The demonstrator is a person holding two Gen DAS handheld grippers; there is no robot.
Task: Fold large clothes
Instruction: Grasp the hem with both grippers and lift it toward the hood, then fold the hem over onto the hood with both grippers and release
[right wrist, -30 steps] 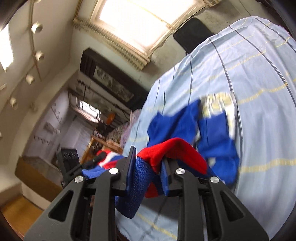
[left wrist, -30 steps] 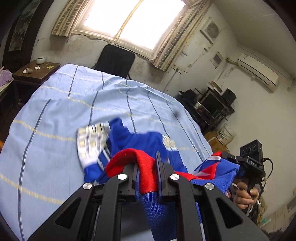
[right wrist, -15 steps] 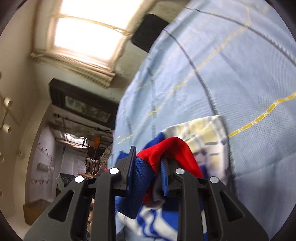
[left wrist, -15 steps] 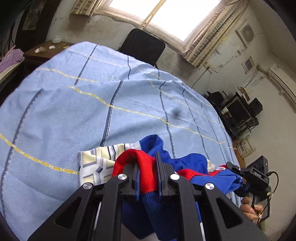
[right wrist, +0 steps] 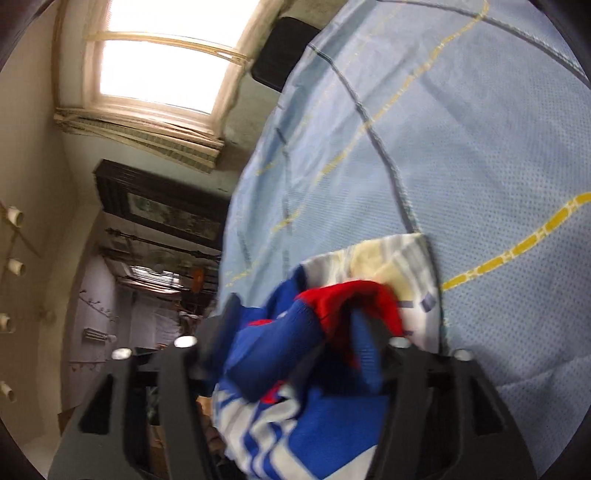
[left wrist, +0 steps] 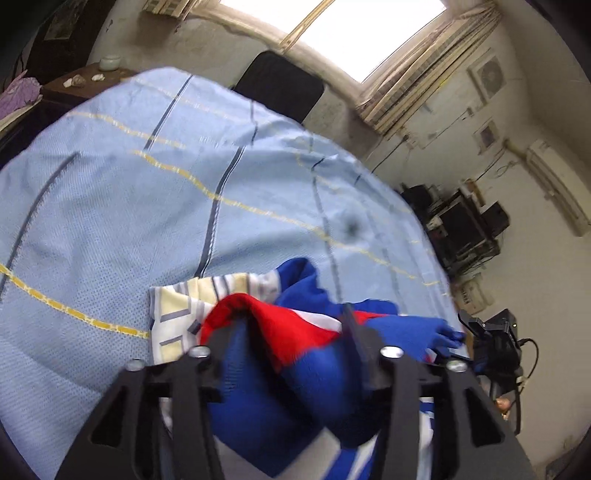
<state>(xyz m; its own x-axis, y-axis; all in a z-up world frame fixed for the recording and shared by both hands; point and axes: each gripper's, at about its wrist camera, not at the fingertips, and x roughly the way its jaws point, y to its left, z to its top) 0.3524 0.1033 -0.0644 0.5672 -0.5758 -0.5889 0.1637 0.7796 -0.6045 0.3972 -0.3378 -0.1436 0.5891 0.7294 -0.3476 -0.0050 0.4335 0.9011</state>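
A blue, red and white knit garment (left wrist: 295, 369) with a cream patterned panel (left wrist: 184, 306) lies on the light blue sheet of the bed (left wrist: 147, 203). My left gripper (left wrist: 288, 332) stands open, its jaws wide apart with the red band draped loosely between them. In the right wrist view the same garment (right wrist: 295, 369) fills the gap of my right gripper (right wrist: 295, 325), whose jaws are also spread wide. The cream panel (right wrist: 388, 266) lies flat on the sheet (right wrist: 480, 147). The right gripper's body (left wrist: 495, 339) shows at the left wrist view's right edge.
A black chair (left wrist: 277, 85) stands behind the bed under a bright window (left wrist: 332, 29). A dark side table (left wrist: 85, 81) with small objects is at the far left. Shelves with electronics (left wrist: 461, 225) line the right wall.
Both grippers have gone from shut on the garment's red band to wide open. The garment has come down onto the bed, with the cream panel now lying flat.
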